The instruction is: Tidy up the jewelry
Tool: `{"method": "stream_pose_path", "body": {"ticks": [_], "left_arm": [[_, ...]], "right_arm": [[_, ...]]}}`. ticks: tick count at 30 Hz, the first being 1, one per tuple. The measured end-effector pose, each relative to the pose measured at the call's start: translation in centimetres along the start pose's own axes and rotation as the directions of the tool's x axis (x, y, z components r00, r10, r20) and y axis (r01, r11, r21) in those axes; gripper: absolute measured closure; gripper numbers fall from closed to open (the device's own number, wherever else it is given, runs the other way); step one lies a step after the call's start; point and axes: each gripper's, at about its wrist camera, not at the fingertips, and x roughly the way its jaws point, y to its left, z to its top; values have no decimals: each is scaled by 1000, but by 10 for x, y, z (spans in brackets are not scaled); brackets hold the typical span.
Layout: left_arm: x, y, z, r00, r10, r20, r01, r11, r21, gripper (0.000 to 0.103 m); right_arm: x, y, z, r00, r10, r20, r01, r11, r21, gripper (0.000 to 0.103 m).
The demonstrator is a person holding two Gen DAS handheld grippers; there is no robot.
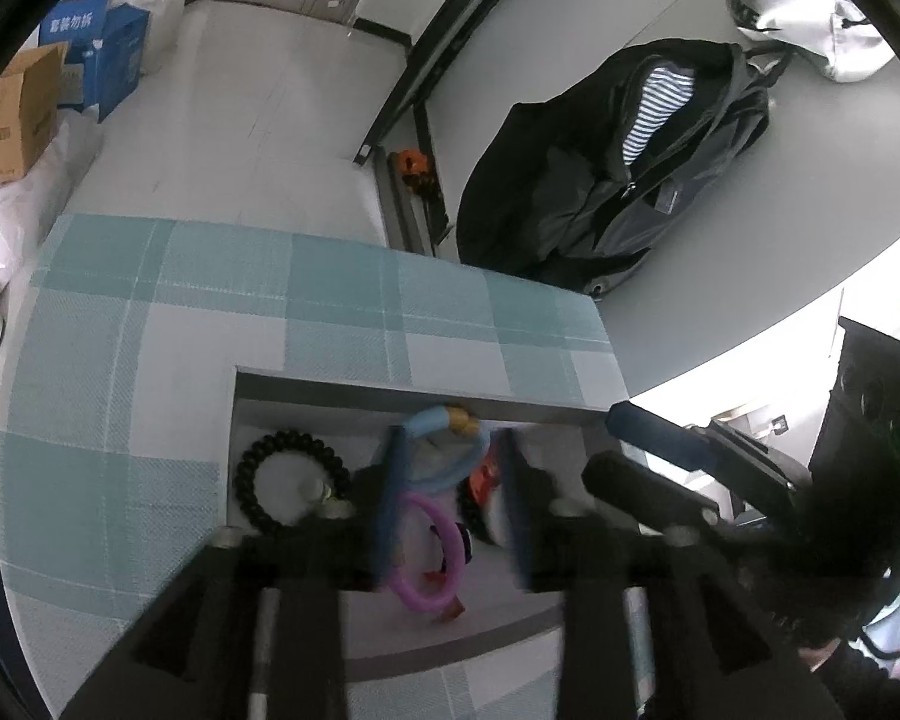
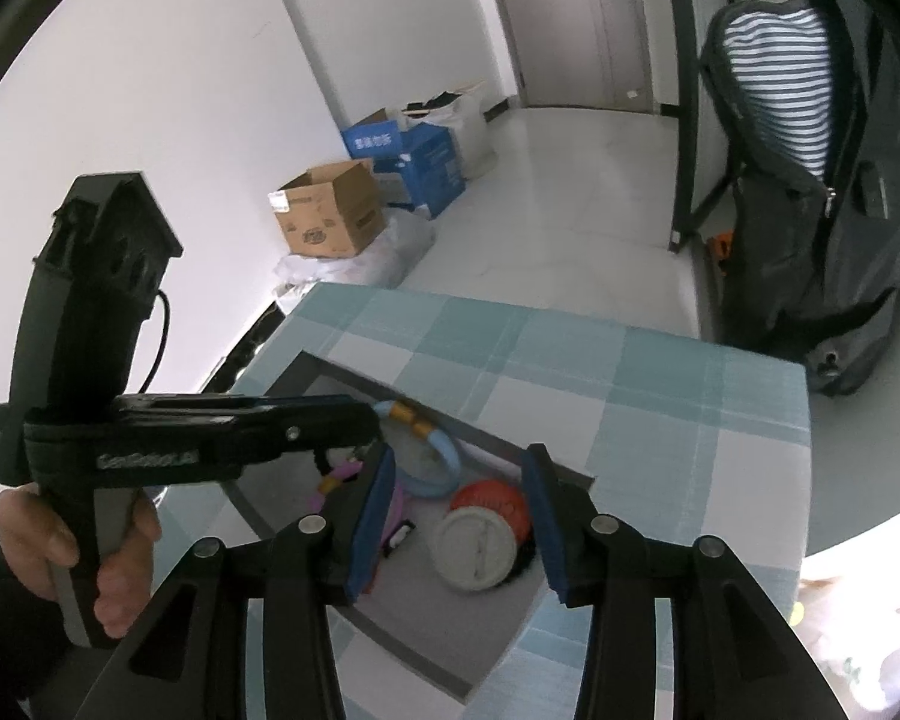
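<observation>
Several bracelets lie in a grey tray [image 1: 258, 387] on a checked cloth [image 1: 120, 360]: blue bracelet [image 1: 450, 462], pink bracelet [image 1: 444, 552], black beaded bracelet [image 1: 288, 480]. Left gripper [image 1: 453, 510] jaws stand apart around the blue one without pressing it. Right gripper [image 2: 459, 516] jaws stand apart above a white disc [image 2: 477, 546].

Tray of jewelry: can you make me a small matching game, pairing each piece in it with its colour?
Things:
1. beaded bracelet
2. far bangle
3. near bangle
4. round lid

Colours:
a. white
b. black
c. pink
d. light blue

Pairs: 1-b, 2-d, 3-c, 4-a.
</observation>
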Motion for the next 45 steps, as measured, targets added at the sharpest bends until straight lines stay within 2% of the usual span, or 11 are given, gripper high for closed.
{"method": "stream_pose_path", "body": {"ticks": [2, 3, 10, 18, 20, 21, 26, 30, 40, 43, 45], "left_arm": [[-2, -3, -1, 1000, -6, 5, 6, 1000, 11, 48], [-4, -4, -1, 1000, 0, 12, 0, 1000, 15, 46], [-16, -8, -10, 998, 39, 47, -42, 997, 57, 46], [-31, -8, -27, 988, 113, 110, -118, 992, 39, 46], [-35, -9, -31, 983, 137, 124, -142, 989, 33, 46], [-37, -9, -33, 979, 155, 128, -161, 986, 36, 46], [-46, -16, -45, 957, 241, 162, -251, 967, 47, 46], [-53, -21, -54, 939, 283, 196, -297, 954, 46, 46], [-62, -26, -87, 915, 337, 223, -354, 934, 43, 46], [-67, -28, -92, 898, 368, 240, -384, 923, 21, 46], [-70, -29, -96, 878, 405, 254, -420, 907, 6, 46]], "right_arm": [[-4, -1, 0, 1000, -6, 16, 6, 1000, 0, 56], [-5, -1, 0, 1000, -10, 18, 10, 1000, 0, 55], [-15, 0, -5, 999, -33, 30, 32, 999, 11, 53], [-31, 0, -21, 997, -37, 61, 33, 998, 57, 43], [-37, 2, -26, 996, -40, 76, 36, 998, 57, 37], [-38, 3, -28, 996, -43, 80, 38, 998, 57, 33], [-49, 8, -38, 995, -28, 101, 20, 997, 78, 33], [-59, 11, -48, 990, -20, 139, 8, 996, 86, 24], [-71, 24, -72, 984, -62, 167, 43, 993, 114, 14], [-74, 24, -76, 982, -65, 178, 44, 992, 120, 14], [-77, 24, -80, 979, -68, 190, 43, 991, 130, 9]]}}
